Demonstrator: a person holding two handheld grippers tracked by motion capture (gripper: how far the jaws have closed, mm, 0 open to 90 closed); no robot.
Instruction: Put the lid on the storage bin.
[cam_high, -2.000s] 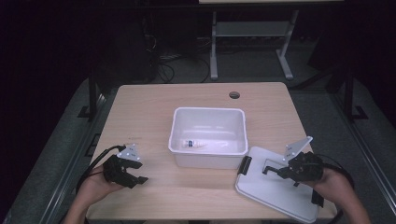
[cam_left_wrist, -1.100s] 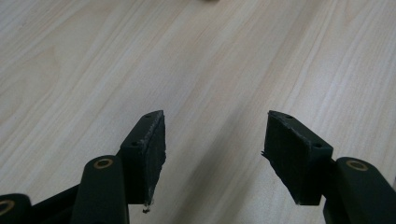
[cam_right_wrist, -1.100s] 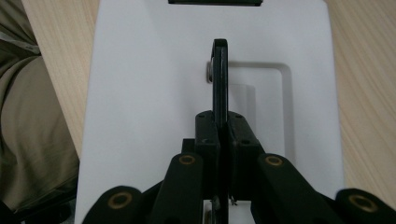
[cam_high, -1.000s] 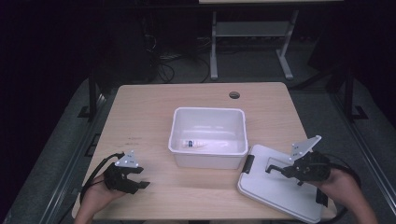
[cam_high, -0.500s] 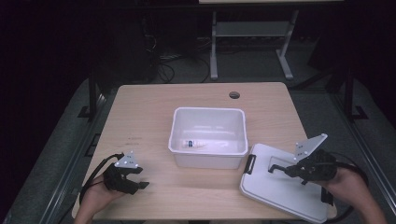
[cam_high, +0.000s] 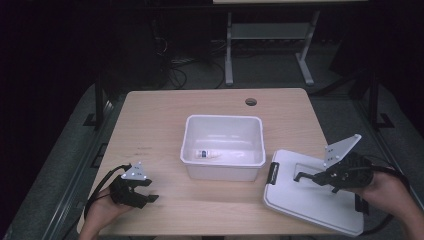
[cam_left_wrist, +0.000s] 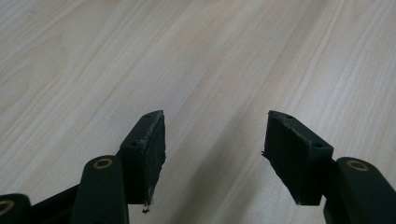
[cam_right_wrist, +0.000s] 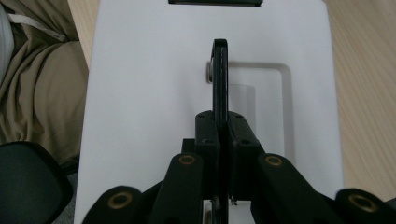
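The flat white plastic lid (cam_high: 310, 202), near the surface's right front corner, was gripped by its black handle (cam_right_wrist: 220, 74) in the right claw (cam_high: 305, 178), right of the white rectangular tub (cam_high: 223, 145); the left claw (cam_high: 150, 197) was held half-open and empty.

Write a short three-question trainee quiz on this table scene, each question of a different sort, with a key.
1. True or false: the right tool is shut on the black handle of the white rectangular plastic lid.
2. Where does the lid lie? A) on the white rectangular plastic bin B) on the light wooden table, right of the bin C) on the floor
3. Fill in: the left tool has nothing between its open jaws and sits over bare ____.

Key: 1 true; 2 B; 3 table.
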